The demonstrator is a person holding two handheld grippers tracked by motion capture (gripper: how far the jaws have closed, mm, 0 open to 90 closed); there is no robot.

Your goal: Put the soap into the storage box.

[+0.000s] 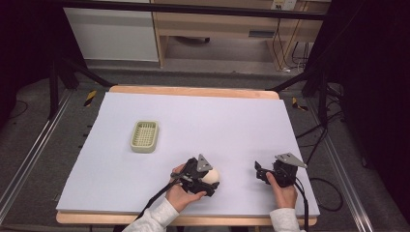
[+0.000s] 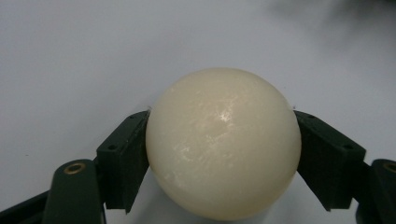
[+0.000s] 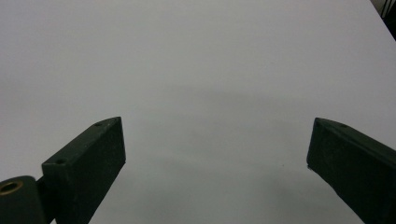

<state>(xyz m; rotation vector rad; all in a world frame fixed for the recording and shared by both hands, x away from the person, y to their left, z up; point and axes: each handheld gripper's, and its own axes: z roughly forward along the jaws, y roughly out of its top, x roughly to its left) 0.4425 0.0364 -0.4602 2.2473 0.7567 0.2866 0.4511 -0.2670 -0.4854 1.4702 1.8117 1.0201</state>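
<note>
Your left gripper [image 1: 209, 181] sits near the front edge of the table [image 1: 241, 121], a little left of centre, with your left hand [image 1: 180, 193] behind it. The cream ball [image 1: 211, 175] lies between its jaws. In the left gripper view the ball [image 2: 223, 142] fills the gap: each black pad [image 2: 125, 158] meets one side of it at about its widest part, so you have it pinched across its middle. The pale tabletop [image 2: 70, 60] shows all around the ball; whether the ball rests on the surface or is just off it cannot be told.

Your right gripper [image 1: 263, 173] is to the right of the ball and well apart from it, near the same front edge, held in your right hand [image 1: 283, 193]. In the right gripper view its jaws stand spread wide over bare table [image 3: 210, 70].

A pale green slotted tray [image 1: 144, 136] lies farther back and to the left of the ball, apart from both grippers.
</note>
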